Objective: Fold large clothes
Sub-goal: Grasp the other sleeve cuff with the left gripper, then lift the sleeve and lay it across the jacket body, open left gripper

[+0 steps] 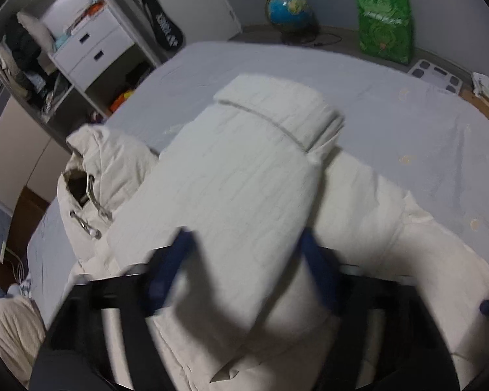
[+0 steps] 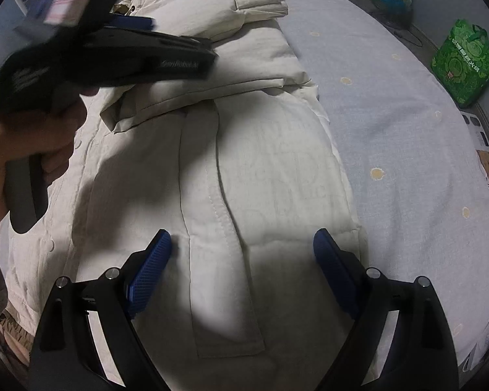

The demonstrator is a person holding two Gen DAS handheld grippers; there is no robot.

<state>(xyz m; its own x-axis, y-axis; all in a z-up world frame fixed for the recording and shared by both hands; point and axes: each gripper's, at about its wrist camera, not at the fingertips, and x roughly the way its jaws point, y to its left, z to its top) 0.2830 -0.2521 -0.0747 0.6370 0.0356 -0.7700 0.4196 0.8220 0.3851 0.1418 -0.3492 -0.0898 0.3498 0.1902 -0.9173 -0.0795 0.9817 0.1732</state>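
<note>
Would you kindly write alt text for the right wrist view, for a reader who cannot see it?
A cream padded jacket lies on a pale blue bedsheet, one sleeve folded across it. The right gripper hovers over its front placket, jaws open. The left gripper is blurred above the sleeve.

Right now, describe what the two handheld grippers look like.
Both match. The right gripper has two fingers with blue, mesh-textured pads on angular black linkage arms fastened with silver round bolts. The left gripper, seen from the side in the right wrist view, has a black body with pale lettering too blurred to read, a black handle, and the same blue pads.
</note>
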